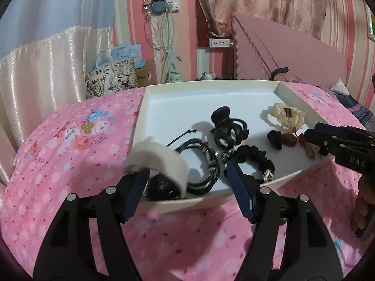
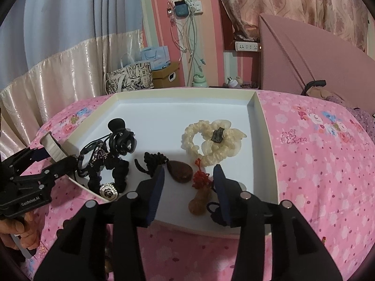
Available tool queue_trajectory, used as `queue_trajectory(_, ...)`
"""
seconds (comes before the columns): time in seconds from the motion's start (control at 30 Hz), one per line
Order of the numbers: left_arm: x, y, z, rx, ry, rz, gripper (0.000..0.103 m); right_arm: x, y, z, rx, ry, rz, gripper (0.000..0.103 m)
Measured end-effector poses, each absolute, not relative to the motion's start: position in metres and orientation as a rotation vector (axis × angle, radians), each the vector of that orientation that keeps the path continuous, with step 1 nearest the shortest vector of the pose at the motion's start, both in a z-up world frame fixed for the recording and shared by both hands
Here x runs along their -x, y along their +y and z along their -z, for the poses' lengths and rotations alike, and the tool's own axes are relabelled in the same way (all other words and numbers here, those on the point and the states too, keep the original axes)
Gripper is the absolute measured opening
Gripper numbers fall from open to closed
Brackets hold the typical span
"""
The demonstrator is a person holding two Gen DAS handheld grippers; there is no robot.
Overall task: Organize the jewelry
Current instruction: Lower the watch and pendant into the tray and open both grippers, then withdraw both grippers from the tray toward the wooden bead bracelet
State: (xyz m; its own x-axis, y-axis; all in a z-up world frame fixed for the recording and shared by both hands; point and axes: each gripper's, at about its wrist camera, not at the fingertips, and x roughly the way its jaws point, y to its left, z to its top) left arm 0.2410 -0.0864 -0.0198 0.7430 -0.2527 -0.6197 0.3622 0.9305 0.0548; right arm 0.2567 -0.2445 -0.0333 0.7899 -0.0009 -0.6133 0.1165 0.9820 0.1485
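Note:
A white shallow box [image 1: 208,91] [image 2: 180,96] lies on the pink bed and holds the jewelry. My left gripper [image 1: 187,175] is open at the box's near left corner; a white fuzzy band [image 1: 159,159] rests against its left finger, over a black piece. Black cords [image 1: 201,161], a black claw clip [image 1: 229,128] and a black scrunchie [image 1: 255,159] lie beside it. My right gripper [image 2: 188,182] is open over the near edge, around a red-knotted amber pendant [image 2: 200,196]. A brown teardrop pendant [image 2: 180,171] and a cream scrunchie [image 2: 211,140] lie beyond.
The box sits on a pink floral bedspread [image 1: 70,154]. A pink headboard [image 2: 316,58] rises at the back right. Bags [image 2: 131,75], a cardboard box and hanging cables stand behind the bed by the curtain [image 1: 46,65].

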Motion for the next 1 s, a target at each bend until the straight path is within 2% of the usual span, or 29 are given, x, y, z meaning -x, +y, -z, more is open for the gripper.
queue_trajectory(0.23,-0.220,-0.063,0.018,-0.162,0.645,0.323,0.070,-0.247,-0.242,0.033,-0.166,0.664,0.069,0.044)
queue_trajectory(0.33,-0.210,-0.052,0.014,-0.134,0.632,0.341,0.075,-0.238,-0.239,0.030,-0.157,0.658,0.073,0.044)
queue_trajectory(0.47,-0.191,-0.038,0.005,-0.117,0.597,0.360,0.084,-0.228,-0.239,0.026,-0.139,0.647,0.107,0.055)
queue_trajectory(0.57,-0.176,-0.030,-0.002,-0.102,0.574,0.368,0.089,-0.216,-0.243,0.025,-0.152,0.656,0.135,0.056)
queue_trajectory(0.67,-0.161,-0.019,-0.010,-0.046,0.565,0.411,0.093,-0.197,-0.242,0.018,-0.128,0.642,0.159,0.066)
queue_trajectory(0.83,-0.149,-0.001,-0.015,0.121,0.599,0.502,0.093,-0.158,-0.242,0.009,-0.128,0.608,0.165,0.071)
queue_trajectory(1.0,-0.131,0.007,-0.019,0.146,0.582,0.495,0.093,-0.126,-0.241,0.011,-0.096,0.595,0.176,0.072)
